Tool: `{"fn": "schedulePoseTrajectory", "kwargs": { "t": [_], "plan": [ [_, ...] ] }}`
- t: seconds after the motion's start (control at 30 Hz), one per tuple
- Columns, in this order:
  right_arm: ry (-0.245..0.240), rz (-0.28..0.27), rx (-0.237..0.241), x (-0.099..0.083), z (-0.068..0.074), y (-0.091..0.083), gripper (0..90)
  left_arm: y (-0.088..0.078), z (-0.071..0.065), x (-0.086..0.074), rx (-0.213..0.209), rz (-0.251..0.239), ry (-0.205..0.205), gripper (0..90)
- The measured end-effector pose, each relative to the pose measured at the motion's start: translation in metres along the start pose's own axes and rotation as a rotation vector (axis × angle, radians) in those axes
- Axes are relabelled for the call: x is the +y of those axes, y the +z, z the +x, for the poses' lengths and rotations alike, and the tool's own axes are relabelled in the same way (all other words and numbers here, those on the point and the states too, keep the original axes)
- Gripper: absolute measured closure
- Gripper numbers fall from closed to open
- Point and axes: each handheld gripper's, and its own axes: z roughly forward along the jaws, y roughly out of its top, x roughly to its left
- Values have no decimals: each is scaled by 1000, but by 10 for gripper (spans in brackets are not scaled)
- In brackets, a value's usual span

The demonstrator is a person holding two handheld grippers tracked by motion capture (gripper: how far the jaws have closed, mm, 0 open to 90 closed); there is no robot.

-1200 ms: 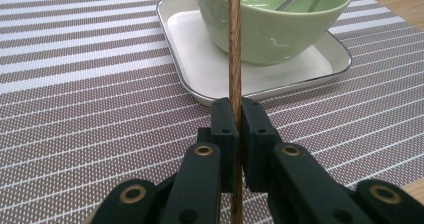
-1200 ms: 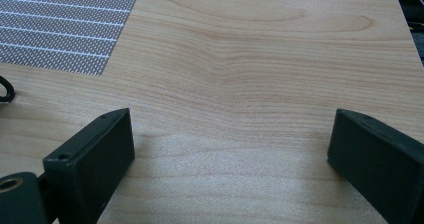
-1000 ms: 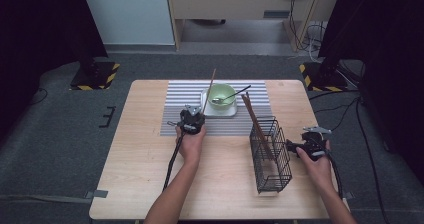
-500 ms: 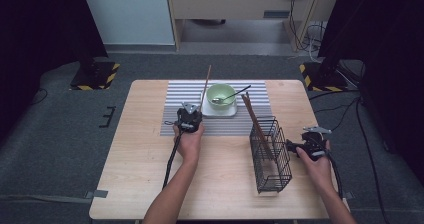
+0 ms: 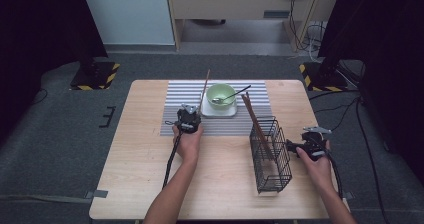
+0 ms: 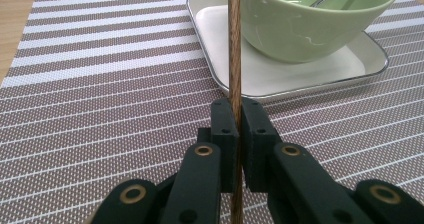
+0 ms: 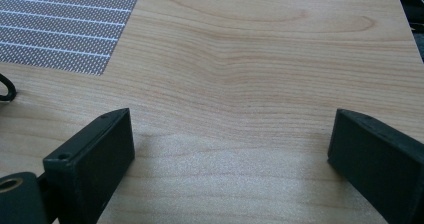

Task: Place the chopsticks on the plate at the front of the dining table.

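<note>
My left gripper [image 5: 190, 118] sits over the striped placemat [image 5: 182, 91], left of the bowl, and is shut on a brown wooden chopstick [image 5: 204, 86] that points away toward the far edge. In the left gripper view the jaws [image 6: 235, 115] pinch the chopstick [image 6: 234, 44] just short of the white square plate [image 6: 300, 76] carrying the green bowl [image 6: 310, 26]. A metal spoon [image 5: 231, 95] rests in the bowl [image 5: 221, 94]. My right gripper [image 5: 305, 144] hovers beside a black wire basket [image 5: 270, 156] holding more chopsticks [image 5: 254, 120]; its jaws [image 7: 230, 134] stand open over bare wood.
The light wooden table [image 5: 140, 184] has free room at its near left and front. The basket stands between my two hands. A black cable [image 5: 172, 156] trails from the left gripper toward the front edge. Dark floor surrounds the table.
The chopstick's far tip has swung slightly to the left. Both hands stay where they were.
</note>
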Motion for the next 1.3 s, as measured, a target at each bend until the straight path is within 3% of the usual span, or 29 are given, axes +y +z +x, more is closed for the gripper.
{"fn": "schedulePoseTrajectory", "kwargs": {
  "t": [0.67, 1.3],
  "plan": [
    [0, 0, 0, 0, 0, 0, 48, 6, 0, -5, 22, 60, 8, 855],
    [0, 0, 0, 0, 0, 0, 47, 11, 1, -9, 5, 106, -8, 854]
  ]
}}
